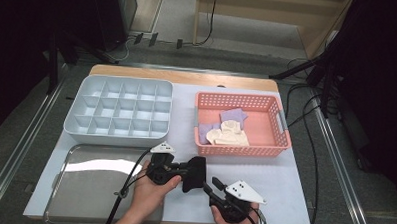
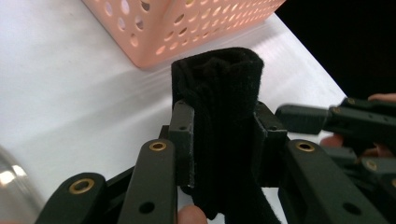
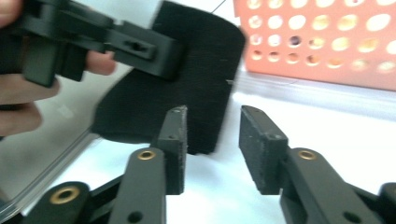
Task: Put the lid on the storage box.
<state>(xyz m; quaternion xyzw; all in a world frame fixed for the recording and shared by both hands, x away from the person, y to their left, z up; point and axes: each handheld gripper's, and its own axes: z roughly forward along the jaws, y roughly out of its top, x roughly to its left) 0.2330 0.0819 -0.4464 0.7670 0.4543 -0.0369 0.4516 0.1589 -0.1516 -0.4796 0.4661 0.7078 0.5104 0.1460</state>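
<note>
Grey carpet and dark stands all round; white table (image 1: 279,185) smooth, wooden far edge. Black cloth (image 2: 219,121), fuzzy and ribbed, folded into a soft upright roll, just in front of pink perforated basket (image 1: 281,126). Clamped between pads of left gripper (image 2: 223,135). Right gripper (image 3: 212,140) beside it, jaws apart, nothing between, cloth edge just behind. Pale grey compartment tray (image 1: 119,111) at far left, shiny steel tray (image 1: 91,188) near. Lilac and cream cloths (image 1: 228,130) heaped in basket.

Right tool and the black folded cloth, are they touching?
Apart. The right gripper view shows the right tool open, bare table between its pads, and the black folded cloth beyond them, clamped by the left tool.
</note>
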